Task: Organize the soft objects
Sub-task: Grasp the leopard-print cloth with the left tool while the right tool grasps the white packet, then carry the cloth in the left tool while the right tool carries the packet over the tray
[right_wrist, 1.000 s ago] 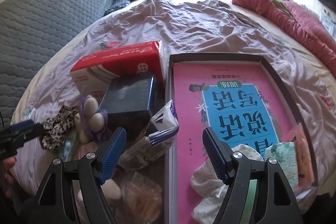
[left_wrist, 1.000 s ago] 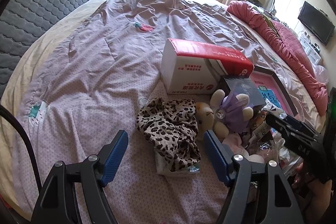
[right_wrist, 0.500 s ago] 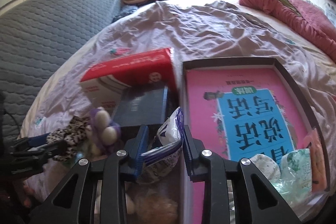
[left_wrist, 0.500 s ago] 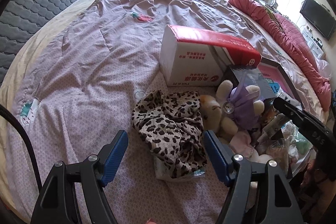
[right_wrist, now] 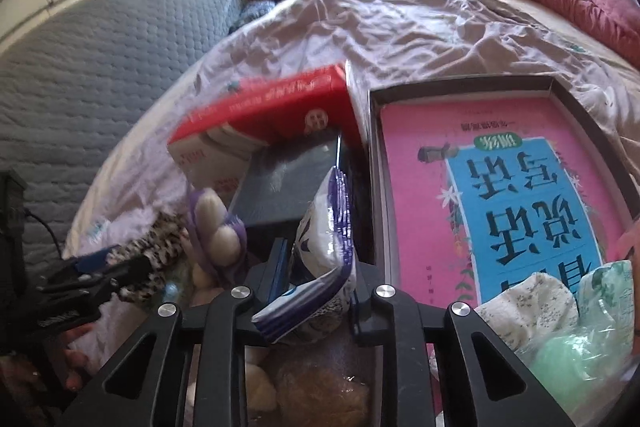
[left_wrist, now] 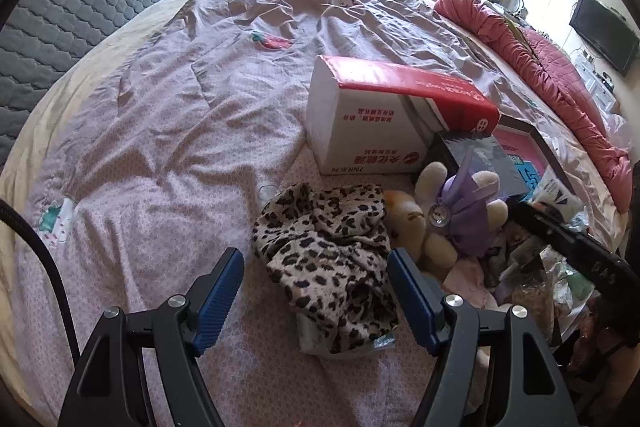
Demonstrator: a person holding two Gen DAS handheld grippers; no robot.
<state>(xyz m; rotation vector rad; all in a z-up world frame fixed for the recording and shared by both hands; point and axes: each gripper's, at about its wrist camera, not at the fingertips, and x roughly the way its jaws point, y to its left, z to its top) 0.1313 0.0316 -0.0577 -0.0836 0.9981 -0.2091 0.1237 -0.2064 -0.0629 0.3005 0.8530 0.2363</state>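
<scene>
Right hand-held gripper (right_wrist: 320, 267) clenched on tissue pack (right_wrist: 326, 227); left hand-held gripper (left_wrist: 316, 291) released over leopard cloth (left_wrist: 332, 243), plush toys (left_wrist: 456, 215) beside

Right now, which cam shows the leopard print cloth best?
Left wrist. The leopard print cloth lies crumpled on the bed, nearly whole, between the open left gripper fingers. The right wrist view shows only a blurred edge behind the purple plush toy.

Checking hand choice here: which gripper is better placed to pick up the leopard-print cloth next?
Left. The left gripper is open with the leopard-print cloth right between its fingers, while the right gripper is shut on a white-and-purple packet.
</scene>
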